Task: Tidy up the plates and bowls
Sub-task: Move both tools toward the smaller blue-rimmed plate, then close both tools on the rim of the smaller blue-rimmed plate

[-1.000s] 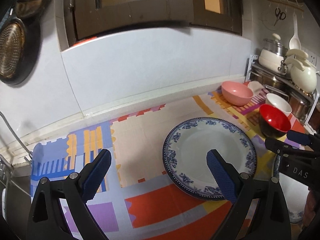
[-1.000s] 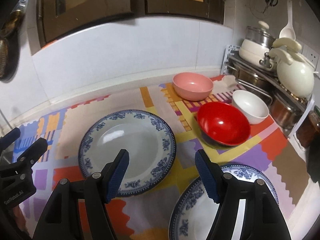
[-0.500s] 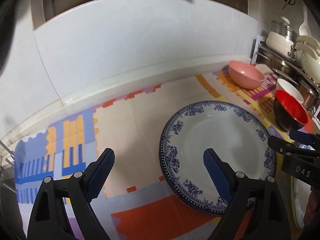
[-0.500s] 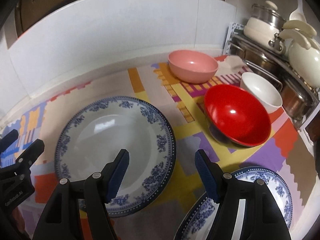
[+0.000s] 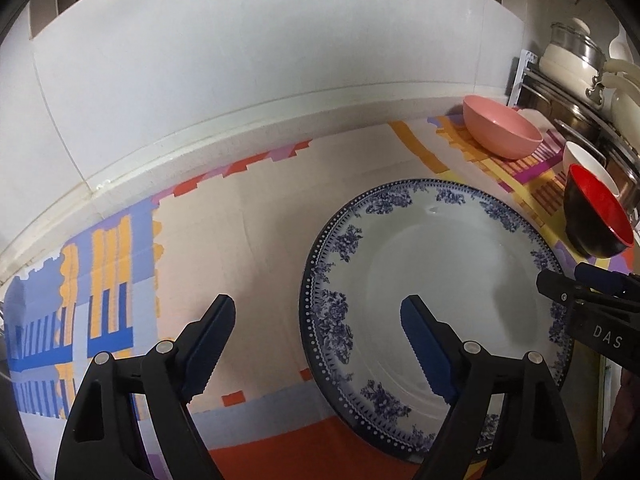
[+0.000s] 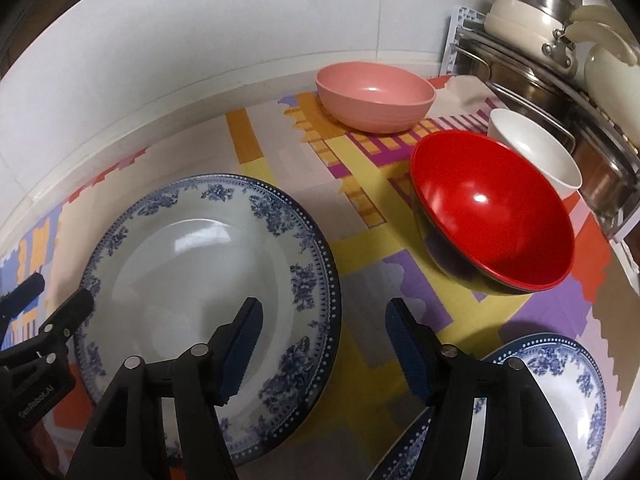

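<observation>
- A large blue-and-white plate (image 6: 200, 280) lies flat on a colourful patterned mat (image 6: 360, 208) on a kitchen counter.
- The left gripper (image 5: 316, 344) hovers low over the plate's left rim, jaws spread wide and holding nothing; one finger is over the plate, the other over the mat.
- The right gripper (image 6: 324, 344) is likewise wide open and empty, straddling the plate's right rim.
- A second blue-patterned plate (image 6: 560, 392) sits nearer, at the right, partly hidden.
- Behind stand a red bowl (image 6: 492, 216), a pink bowl (image 6: 376, 94) and a white bowl (image 6: 536, 152); the white and red seem to touch.
- Pots (image 6: 532, 12) crowd a rack at the far right.
</observation>
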`<action>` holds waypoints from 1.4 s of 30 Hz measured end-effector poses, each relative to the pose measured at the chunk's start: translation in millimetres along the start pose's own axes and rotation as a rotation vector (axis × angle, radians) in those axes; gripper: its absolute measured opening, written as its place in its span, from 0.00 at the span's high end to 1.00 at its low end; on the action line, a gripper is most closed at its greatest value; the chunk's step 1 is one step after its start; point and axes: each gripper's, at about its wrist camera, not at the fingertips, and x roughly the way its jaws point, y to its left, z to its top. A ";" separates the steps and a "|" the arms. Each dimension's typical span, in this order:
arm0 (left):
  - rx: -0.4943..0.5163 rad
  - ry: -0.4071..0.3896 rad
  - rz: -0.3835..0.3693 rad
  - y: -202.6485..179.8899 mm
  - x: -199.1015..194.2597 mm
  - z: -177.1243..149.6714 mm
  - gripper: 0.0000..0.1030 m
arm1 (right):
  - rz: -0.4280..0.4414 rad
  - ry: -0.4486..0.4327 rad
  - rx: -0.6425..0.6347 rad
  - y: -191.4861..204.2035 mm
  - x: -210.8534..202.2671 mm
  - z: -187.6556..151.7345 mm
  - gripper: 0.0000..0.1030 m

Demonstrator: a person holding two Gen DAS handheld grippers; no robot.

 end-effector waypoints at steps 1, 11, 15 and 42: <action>-0.003 0.005 -0.004 0.0 2.4 -0.2 0.18 | 0.001 0.004 0.003 -0.2 1.5 0.1 0.40; -0.009 0.035 -0.019 0.9 14.8 0.4 0.31 | 0.013 0.014 -0.004 2.4 10.7 2.2 0.56; -0.006 0.054 -0.026 1.1 20.3 0.6 0.43 | 0.029 0.024 -0.001 4.1 14.5 2.6 0.59; -0.018 0.009 -0.012 5.2 -14.0 4.0 0.67 | 0.037 -0.024 -0.023 10.6 -12.7 6.5 0.65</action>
